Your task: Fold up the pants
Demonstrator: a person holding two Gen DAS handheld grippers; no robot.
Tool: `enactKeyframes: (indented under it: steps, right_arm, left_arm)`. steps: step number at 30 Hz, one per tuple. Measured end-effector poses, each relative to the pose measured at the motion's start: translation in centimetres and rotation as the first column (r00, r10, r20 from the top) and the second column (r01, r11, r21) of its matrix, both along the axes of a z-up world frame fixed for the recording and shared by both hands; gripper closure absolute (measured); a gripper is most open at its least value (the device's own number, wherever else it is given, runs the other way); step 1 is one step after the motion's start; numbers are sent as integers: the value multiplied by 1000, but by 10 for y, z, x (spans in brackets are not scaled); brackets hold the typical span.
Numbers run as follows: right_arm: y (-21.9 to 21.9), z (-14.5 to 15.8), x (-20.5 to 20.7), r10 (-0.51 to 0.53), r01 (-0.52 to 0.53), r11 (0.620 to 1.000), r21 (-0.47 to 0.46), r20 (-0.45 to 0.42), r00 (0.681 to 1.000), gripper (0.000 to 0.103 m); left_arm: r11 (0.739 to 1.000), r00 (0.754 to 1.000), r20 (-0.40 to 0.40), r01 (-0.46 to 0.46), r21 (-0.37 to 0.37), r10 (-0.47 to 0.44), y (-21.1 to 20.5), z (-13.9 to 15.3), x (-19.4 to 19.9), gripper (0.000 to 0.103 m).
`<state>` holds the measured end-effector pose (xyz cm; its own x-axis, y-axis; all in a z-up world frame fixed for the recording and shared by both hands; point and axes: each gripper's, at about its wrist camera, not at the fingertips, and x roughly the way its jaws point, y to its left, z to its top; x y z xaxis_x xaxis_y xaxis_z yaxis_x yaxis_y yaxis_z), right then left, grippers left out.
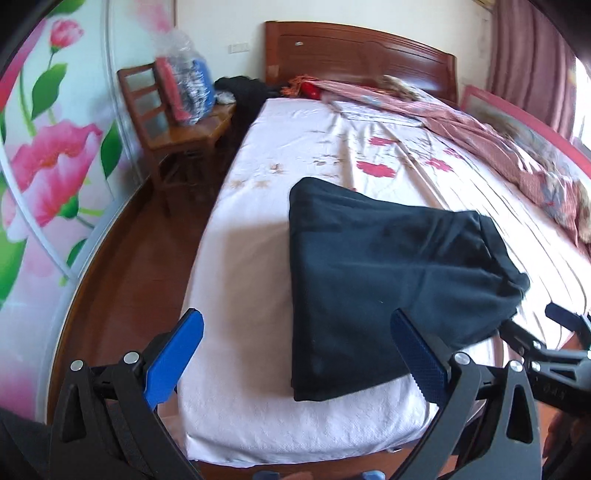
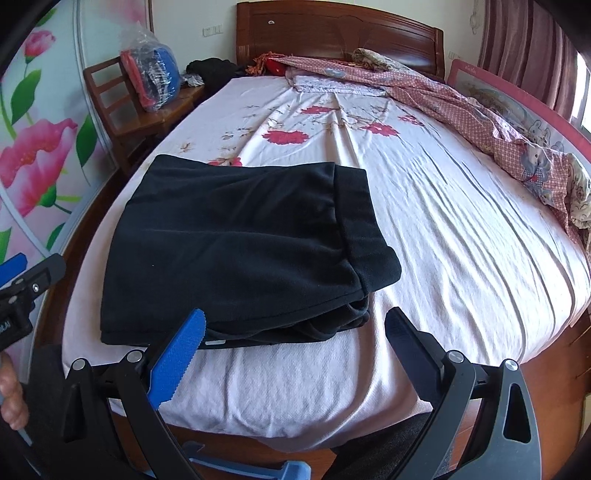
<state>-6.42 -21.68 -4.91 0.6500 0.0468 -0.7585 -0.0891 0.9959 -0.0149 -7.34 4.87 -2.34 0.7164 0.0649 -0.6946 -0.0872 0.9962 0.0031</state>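
Observation:
The black pants [image 1: 388, 280] lie folded into a compact stack near the foot of the bed; they also show in the right wrist view [image 2: 240, 251]. My left gripper [image 1: 295, 354] is open and empty, just in front of the stack's near edge. My right gripper [image 2: 295, 332] is open and empty, at the stack's near right corner, its blue left finger [image 2: 177, 365] just in front of the fabric. The right gripper shows at the right edge of the left wrist view [image 1: 546, 339]. The left gripper shows at the left edge of the right wrist view [image 2: 26, 291].
The bed has a pale floral sheet [image 2: 424, 206] and a wooden headboard [image 2: 332, 33]. A crumpled pink quilt [image 2: 498, 125] lies along the right side. A wooden chair [image 1: 173, 122] with a plastic bag of clothes stands left of the bed. A floral wardrobe door [image 1: 48, 166] is at far left.

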Motion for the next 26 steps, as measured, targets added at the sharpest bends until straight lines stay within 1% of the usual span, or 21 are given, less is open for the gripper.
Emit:
enactKeyframes:
  steps: [1,2,4,6,8,11,13,15,16,17,19,20,22,23,25,26]
  right_arm:
    - [2,0,0,9,-9,1000,-6,-1,1000,6]
    - [3,0,0,12,-12,1000,-17,-2,1000,6]
    - [6,-1,1,26,-26,999,-31,-7,1000,6]
    - [10,-1,0,35,-35,998,-43,-4,999,6]
    - [12,-3,0,50,-50,997,-55,-9,999,6]
    - [16,-4,-1,62,-63,996,-61,-12,998,6]
    - [17,-5,-1,70,-72,995,-66,-19,997,6]
    - [16,-5,-1,69,-70,995,-65,-18,997,6]
    - [15,-5,0,69,-70,996,-59,-20,997,6]
    - [14,-6,0,67,-68,996,-54,-25,997,6]
    - [13,-6,1,59,-61,997,-50,-29,998,6]
    - [12,-6,1,57,-59,997,-50,-29,998,6]
    - [11,-6,2,48,-50,998,-50,-27,998,6]
    - [10,-5,2,44,-45,998,-47,-27,999,6]
    - [5,-3,2,40,-41,999,-30,-17,999,6]
    - [0,0,1,31,-31,999,-20,0,1000,6]
  left_arm:
    - [999,1000,-6,8,-39,-8,4,0,1,2]
    - [999,1000,4,1,-54,-1,9,0,2,2]
    - [999,1000,3,5,-45,-4,10,-2,2,2]
    - [1000,1000,-10,-10,-10,10,9,-3,3,2]
    - [1000,1000,8,-20,22,20,8,-1,2,2]
    - [999,998,53,-20,26,18,5,4,-1,2]
    - [999,998,59,-29,27,27,6,5,-1,2]
    - [998,995,72,-66,24,64,8,5,-4,2]
    - [998,995,80,-64,20,62,8,6,-4,2]
    - [997,995,80,-70,38,66,7,6,-4,2]
    - [997,995,78,-66,48,62,7,6,-3,2]
    - [997,996,63,-68,42,66,8,6,-1,2]
    - [997,995,58,-77,20,76,11,7,1,2]
    - [997,996,61,-68,21,67,11,9,2,2]
    - [1000,999,29,-26,-13,27,13,9,6,2]
    - [999,999,24,-28,-30,29,15,9,6,2]
